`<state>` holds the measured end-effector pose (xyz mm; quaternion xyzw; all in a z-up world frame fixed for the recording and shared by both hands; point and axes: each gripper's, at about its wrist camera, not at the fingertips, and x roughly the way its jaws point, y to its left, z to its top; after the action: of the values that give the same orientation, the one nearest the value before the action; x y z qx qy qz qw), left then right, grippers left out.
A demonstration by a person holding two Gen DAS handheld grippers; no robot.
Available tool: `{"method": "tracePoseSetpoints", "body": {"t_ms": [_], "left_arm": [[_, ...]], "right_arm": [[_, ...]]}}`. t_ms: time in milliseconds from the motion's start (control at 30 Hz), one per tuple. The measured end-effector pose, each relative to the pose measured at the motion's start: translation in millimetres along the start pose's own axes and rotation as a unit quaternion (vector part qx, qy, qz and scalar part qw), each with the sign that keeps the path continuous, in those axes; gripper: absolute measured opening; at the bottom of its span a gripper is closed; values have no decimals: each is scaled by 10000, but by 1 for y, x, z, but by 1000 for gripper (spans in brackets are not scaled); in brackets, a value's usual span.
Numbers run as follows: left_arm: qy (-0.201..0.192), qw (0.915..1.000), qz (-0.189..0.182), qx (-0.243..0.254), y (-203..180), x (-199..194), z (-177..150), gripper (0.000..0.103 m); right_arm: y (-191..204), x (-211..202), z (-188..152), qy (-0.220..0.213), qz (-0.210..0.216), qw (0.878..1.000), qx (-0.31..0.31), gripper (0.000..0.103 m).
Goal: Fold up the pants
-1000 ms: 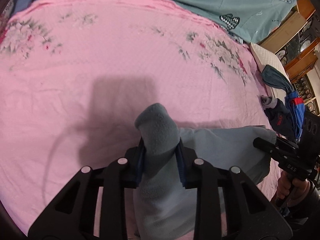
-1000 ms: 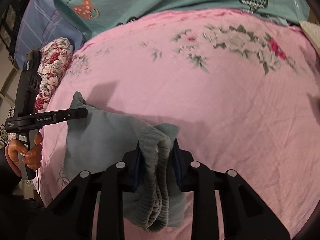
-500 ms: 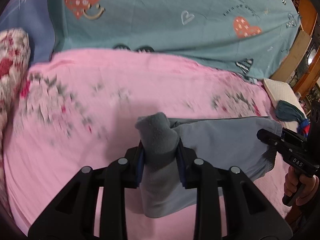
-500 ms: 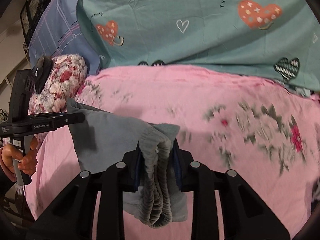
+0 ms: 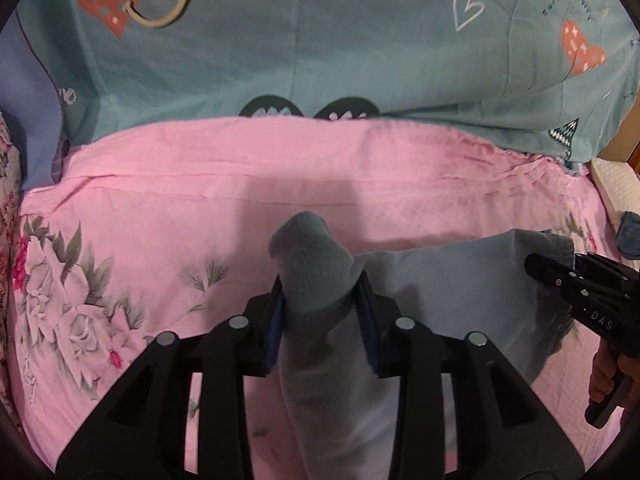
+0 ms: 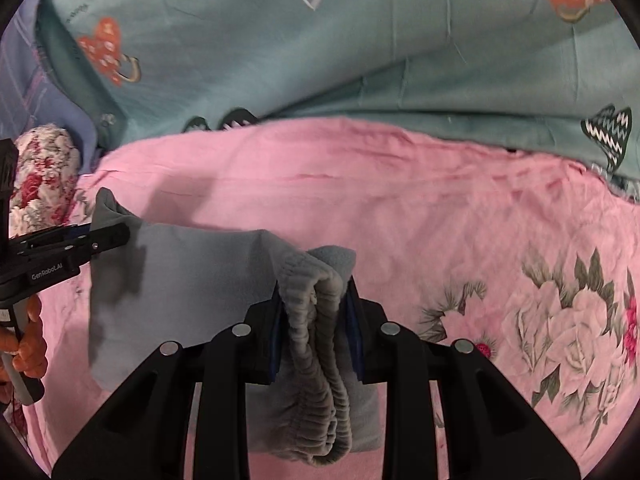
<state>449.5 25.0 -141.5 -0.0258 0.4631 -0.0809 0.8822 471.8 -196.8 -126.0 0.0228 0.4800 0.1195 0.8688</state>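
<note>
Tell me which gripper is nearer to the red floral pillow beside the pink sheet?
Left. The left gripper holds the pants at their end right beside the floral pillow. The right gripper grips the ribbed waistband at the pants' other end, farther from the pillow.

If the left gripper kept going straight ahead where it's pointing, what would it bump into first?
Probably the pink bedsheet, near where it meets the teal heart-print blanket. The left gripper is shut on the grey pants, which would travel with it. Depth is hard to judge.
</note>
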Motion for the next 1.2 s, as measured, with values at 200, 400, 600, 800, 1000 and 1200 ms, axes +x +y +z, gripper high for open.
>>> {"method": "tracePoseSetpoints", "body": {"t_ms": [200,400,600,800,1000,1200], "left_arm": [[42,9985,519,-143,14,7,-5,81],[-496,9951,246,-822,31,-63,-15,84],[-107,9999,-121,-54,-28,-45,-63,84],[353,9991,209,67,-34,-12,-88,86],[300,9985,448,-131,-34,-53,-77,96],[28,9987,449,-219,-42,-105,-77,99]], "right_arm": [[-6,-17,3,63,-421,9990,-116,63],[15,-92,-14,-638,745,9952,-5,61],[16,-33,-49,375,772,9962,140,40],[6,-28,-57,636,878,9926,550,36],[38,-93,-57,-59,380,9991,191,74],[57,-133,-66,-395,147,9991,14,93]]}}
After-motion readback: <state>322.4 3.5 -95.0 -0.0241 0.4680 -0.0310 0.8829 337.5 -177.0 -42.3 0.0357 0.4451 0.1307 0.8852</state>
